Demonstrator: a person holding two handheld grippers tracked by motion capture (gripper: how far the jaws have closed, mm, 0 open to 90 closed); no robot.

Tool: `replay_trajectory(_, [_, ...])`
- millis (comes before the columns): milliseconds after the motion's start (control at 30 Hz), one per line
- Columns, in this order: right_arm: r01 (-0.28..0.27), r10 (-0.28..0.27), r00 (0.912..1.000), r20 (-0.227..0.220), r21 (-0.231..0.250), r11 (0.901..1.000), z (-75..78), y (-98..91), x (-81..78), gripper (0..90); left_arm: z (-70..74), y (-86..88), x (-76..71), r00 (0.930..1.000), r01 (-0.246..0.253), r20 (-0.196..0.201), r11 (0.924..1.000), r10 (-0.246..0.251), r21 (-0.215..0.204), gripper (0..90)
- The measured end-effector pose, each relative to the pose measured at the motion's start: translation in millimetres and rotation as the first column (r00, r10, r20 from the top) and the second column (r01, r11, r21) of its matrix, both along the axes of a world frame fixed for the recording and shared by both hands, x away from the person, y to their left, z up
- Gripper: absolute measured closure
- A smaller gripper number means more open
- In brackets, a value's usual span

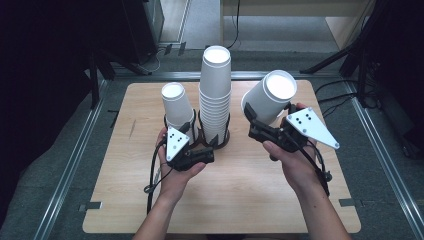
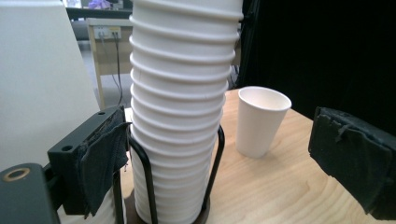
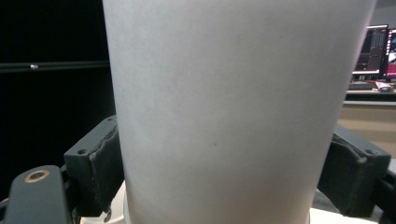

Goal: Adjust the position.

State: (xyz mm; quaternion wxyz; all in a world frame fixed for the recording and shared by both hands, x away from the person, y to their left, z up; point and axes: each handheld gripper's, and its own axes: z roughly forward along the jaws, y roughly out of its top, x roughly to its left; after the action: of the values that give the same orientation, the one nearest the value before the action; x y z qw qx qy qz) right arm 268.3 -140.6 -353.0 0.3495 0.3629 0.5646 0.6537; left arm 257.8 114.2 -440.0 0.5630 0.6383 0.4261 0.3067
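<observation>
I have the right gripper (image 1: 260, 125) clamped on a single white paper cup (image 1: 270, 97) — its two black jaws press on either side of the cup's wall, as the right gripper view shows close up (image 3: 233, 112). From the high view I see that cup tilted, mouth facing up and away from me, held over the right part of the wooden table (image 1: 240, 200), just to the right of the tall stack of cups (image 1: 216, 95) and apart from it.

My left gripper (image 1: 197, 142) sits low at the foot of that stack with its jaws spread wide and gripping nothing. In the left gripper view the stack (image 2: 180, 107) stands between the jaws but nearer the left one, and I cannot tell whether that pad touches it; the right jaw is well clear. The stack rests in a black wire holder (image 2: 215, 168) on a round base.

Just left of the stack stands a shorter stack of cups (image 1: 176, 107), also in a wire holder, close behind my left hand (image 1: 175, 175).

In the left gripper view I also see a lone cup (image 2: 259, 121) standing upright on the table behind the stack, mouth up — by its place it may be the one in my right gripper, but I cannot say.
</observation>
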Motion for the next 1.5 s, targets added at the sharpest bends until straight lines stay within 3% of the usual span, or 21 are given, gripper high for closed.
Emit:
replay_trajectory(267, [0.006,-0.007,0.9998,-0.019,-0.025,0.9997,-23.5,-6.3,-9.6,13.2,-11.0,-2.4,-10.2,0.9997,0.014,-0.020,0.9999,-0.014,0.004,5.1])
replay_trajectory(400, [0.015,-0.016,0.9984,-0.054,-0.027,0.9995,-44.8,-13.2,-12.8,13.2,-14.7,-6.0,-15.0,0.9991,0.032,-0.029,0.9995,-0.032,0.003,5.0])
replay_trajectory(633, [0.021,-0.025,0.9951,-0.095,-0.035,0.9992,-70.5,-23.0,-21.1,13.2,-20.5,-7.0,-21.5,0.9984,0.046,-0.035,0.9978,-0.044,0.048,5.0])
replay_trajectory(767, [0.019,-0.023,0.9934,-0.112,-0.036,0.9992,-84.2,-27.8,-25.4,13.2,-39.5,-0.4,-23.7,0.9947,0.040,-0.096,0.9985,-0.036,0.037,5.0])
replay_trajectory(867, [0.024,-0.034,0.9922,-0.120,-0.084,0.9962,-93.4,-27.9,-26.5,13.2,-44.1,1.6,-25.4,0.9935,0.045,-0.107,0.9977,-0.040,0.051,5.0])
replay_trajectory(967, [0.033,-0.047,0.9906,-0.129,-0.105,0.9939,-103.7,-27.8,-29.6,13.2,-42.6,7.5,-29.0,0.9952,0.042,-0.091,0.9978,-0.037,0.051,5.0])
replay_trajectory(1067, [0.065,-0.088,0.9901,-0.109,-0.192,0.9792,-115.7,-25.1,-30.7,13.2,-41.6,12.7,-29.0,0.9946,0.043,-0.096,0.9985,-0.039,0.034,5.0])
replay_trajectory(1200, [0.069,-0.097,0.9890,-0.112,-0.236,0.9692,-125.6,-21.2,-30.3,13.2,-41.7,12.2,-29.9,0.9941,0.052,-0.097,0.9981,-0.049,0.032,5.0])
replay_trajectory(1267, [0.076,-0.108,0.9901,-0.090,-0.303,0.9501,-133.0,-14.9,-29.0,13.2,-41.9,9.0,-30.9,0.9919,0.078,-0.103,0.9967,-0.075,0.022,5.0])
replay_trajectory(1367, [0.080,-0.111,0.9910,-0.074,-0.341,0.9367,-136.8,-10.5,-27.9,13.2,-41.9,6.9,-31.7,0.9899,0.098,-0.105,0.9948,-0.095,0.025,5.0])
replay_trajectory(1500, [0.102,-0.129,0.9909,-0.038,-0.416,0.9036,-142.6,-6.5,-27.2,13.2,-40.2,5.2,-33.4,0.9876,0.119,-0.105,0.9928,-0.117,0.015,5.0])
